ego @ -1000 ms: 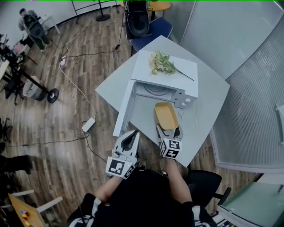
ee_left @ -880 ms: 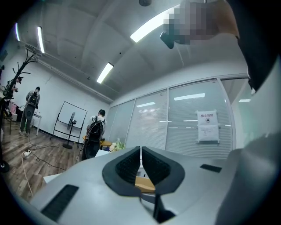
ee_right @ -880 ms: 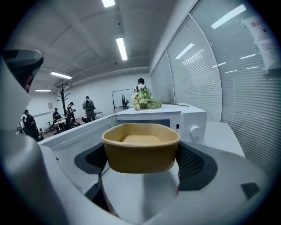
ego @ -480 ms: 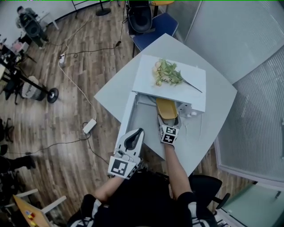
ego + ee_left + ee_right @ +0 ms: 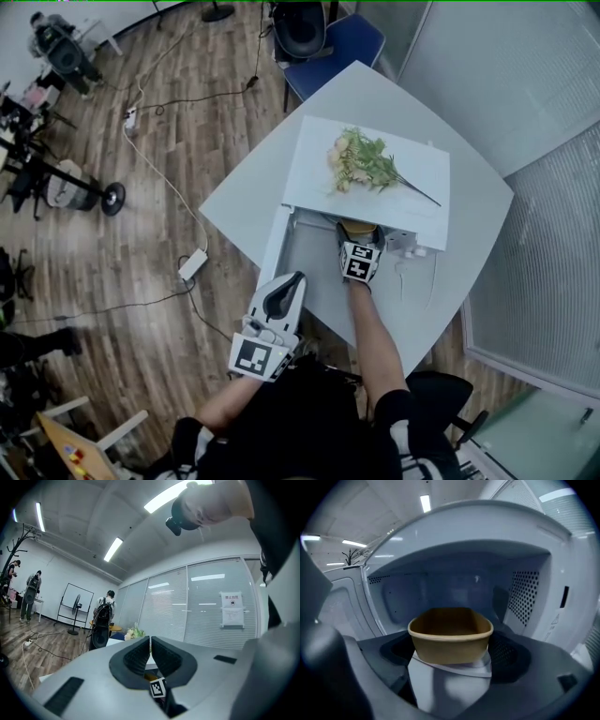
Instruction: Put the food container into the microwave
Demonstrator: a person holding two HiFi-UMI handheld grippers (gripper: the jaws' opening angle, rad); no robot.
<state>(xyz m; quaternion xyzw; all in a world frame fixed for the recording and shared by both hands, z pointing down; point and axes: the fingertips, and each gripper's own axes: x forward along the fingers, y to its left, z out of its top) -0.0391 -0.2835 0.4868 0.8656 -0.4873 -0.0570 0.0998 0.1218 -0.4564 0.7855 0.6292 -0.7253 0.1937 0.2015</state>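
Tan food container (image 5: 451, 630) clamped in right claw (image 5: 451, 660), carried ahead of it inside microwave (image 5: 534, 602) cavity, walls either side. Insertion step (floor contact unclear). Next: lower, part jaws, back straight out. Left claw (image 5: 150, 653) pinched together, empty.

Microwave (image 5: 412, 169): one
Food container (image 5: 451, 634): one
Flower sprig (image 5: 361, 164): one
Table (image 5: 248, 197): one
Grippers: two, left gripper (image 5: 150, 644) and right gripper (image 5: 451, 652)
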